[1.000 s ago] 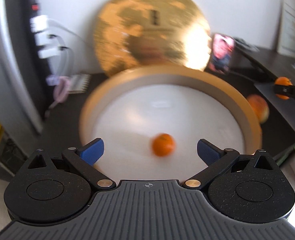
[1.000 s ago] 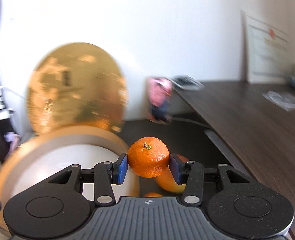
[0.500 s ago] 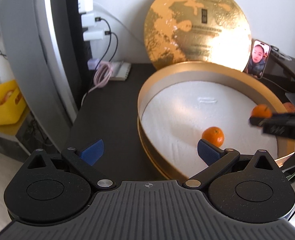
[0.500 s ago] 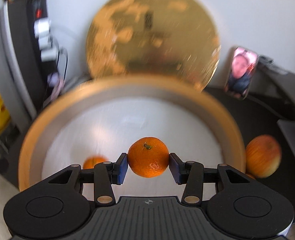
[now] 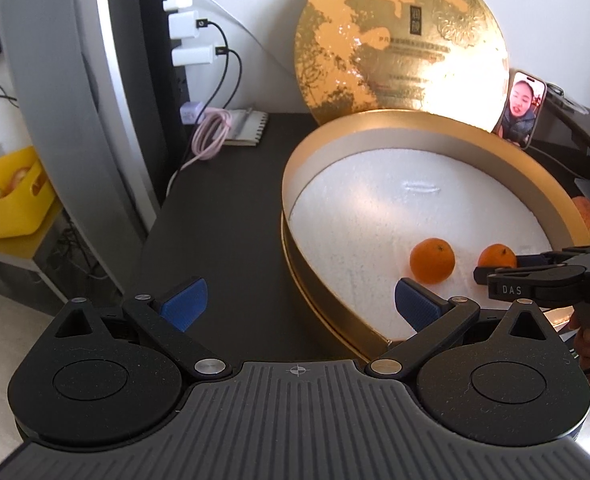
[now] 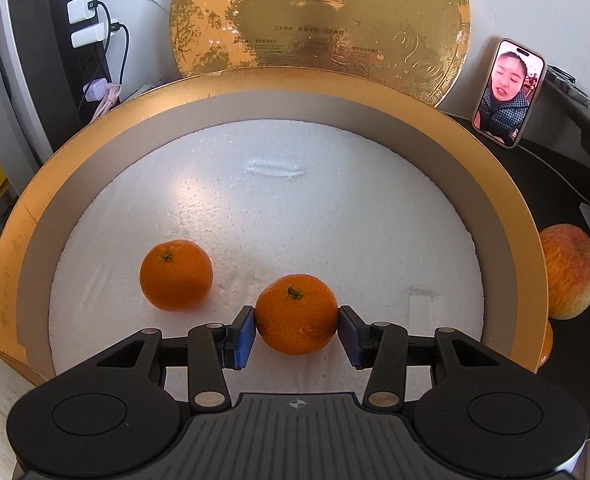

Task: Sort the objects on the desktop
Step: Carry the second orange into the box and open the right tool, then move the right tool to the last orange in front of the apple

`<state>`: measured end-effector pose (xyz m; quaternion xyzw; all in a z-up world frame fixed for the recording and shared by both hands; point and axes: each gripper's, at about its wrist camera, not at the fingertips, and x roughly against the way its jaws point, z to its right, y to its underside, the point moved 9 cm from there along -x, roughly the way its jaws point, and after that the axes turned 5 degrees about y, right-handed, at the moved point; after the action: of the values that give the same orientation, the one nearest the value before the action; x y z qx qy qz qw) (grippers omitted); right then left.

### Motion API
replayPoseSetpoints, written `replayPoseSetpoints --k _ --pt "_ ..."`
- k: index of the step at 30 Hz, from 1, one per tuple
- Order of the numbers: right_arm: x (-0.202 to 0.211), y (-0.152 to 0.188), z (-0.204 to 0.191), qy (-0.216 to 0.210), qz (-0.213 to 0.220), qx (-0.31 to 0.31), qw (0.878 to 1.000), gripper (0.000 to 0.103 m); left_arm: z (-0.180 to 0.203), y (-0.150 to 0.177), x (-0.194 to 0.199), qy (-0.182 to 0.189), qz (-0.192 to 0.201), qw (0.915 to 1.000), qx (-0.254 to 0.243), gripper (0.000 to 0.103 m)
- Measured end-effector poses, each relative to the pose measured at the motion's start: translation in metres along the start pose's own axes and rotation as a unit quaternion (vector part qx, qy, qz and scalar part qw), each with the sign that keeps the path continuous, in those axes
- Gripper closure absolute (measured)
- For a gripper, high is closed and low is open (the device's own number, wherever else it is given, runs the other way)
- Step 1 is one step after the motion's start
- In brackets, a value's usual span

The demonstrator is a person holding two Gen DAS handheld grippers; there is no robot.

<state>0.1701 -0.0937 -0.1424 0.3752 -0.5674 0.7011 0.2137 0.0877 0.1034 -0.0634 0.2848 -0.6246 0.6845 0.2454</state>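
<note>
A round gold box (image 6: 295, 80) with a white foam floor lies on the dark desk. One tangerine (image 6: 176, 275) rests on the foam at the left. My right gripper (image 6: 297, 332) is shut on a second tangerine (image 6: 297, 314), held low over the foam near the box's front. In the left wrist view the same loose tangerine (image 5: 432, 260) and held tangerine (image 5: 497, 256) show, with the right gripper (image 5: 495, 274) coming in from the right. My left gripper (image 5: 299, 306) stands open and holds nothing, straddling the box's left rim (image 5: 291, 216).
An apple (image 6: 571, 272) sits outside the box at the right, with an orange fruit (image 6: 545, 344) partly hidden below it. The gold lid (image 6: 319, 16) and a phone (image 6: 509, 92) lean on the wall. Chargers (image 5: 187, 28), pink cable (image 5: 211, 132), notebook (image 5: 247, 128), yellow bin (image 5: 7, 200) lie left.
My right gripper has carried its tangerine over the rim and down towards the foam. My left gripper has drawn back to the left from the tangerine it left in the box, still open.
</note>
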Motion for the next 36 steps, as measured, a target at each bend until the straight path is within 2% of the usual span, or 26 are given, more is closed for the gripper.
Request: replayPoseSetpoints --k 4,9,13,18,21,24,30,36 --pt "-0.001 0.000 0.002 0.002 -0.001 0.005 1.000 0.056 0.006 -0.001 0.001 0.001 0.000 1.0000 -0.005 0.000" --pt "0.020 -0.005 0.014 -0.007 0.029 -0.013 0.999 0.049 0.015 -0.001 0.003 0.007 0.000 0.9999 -0.014 0.000" --pt "0.057 -0.017 0.049 0.001 0.081 -0.052 0.995 0.049 0.028 -0.003 0.002 0.020 0.001 0.9995 -0.026 0.000" --pt "0.085 -0.014 0.117 0.055 0.125 -0.115 0.984 0.049 0.054 -0.004 -0.004 0.047 -0.003 0.9978 -0.047 0.000" --pt "0.083 0.001 0.152 0.084 0.122 -0.149 0.978 0.049 0.071 -0.005 -0.007 0.058 -0.008 0.9964 -0.062 0.000" --pt "0.072 0.020 0.175 0.094 0.109 -0.181 0.973 0.049 0.084 -0.005 -0.009 0.064 -0.012 0.9950 -0.076 0.000" --pt "0.045 0.040 0.182 0.063 0.089 -0.206 0.973 0.050 0.100 -0.003 -0.012 0.065 -0.020 0.9931 -0.095 0.000" --pt "0.015 0.036 0.180 0.045 0.072 -0.213 0.973 0.050 0.101 -0.001 -0.015 0.055 -0.026 0.9935 -0.096 0.000"
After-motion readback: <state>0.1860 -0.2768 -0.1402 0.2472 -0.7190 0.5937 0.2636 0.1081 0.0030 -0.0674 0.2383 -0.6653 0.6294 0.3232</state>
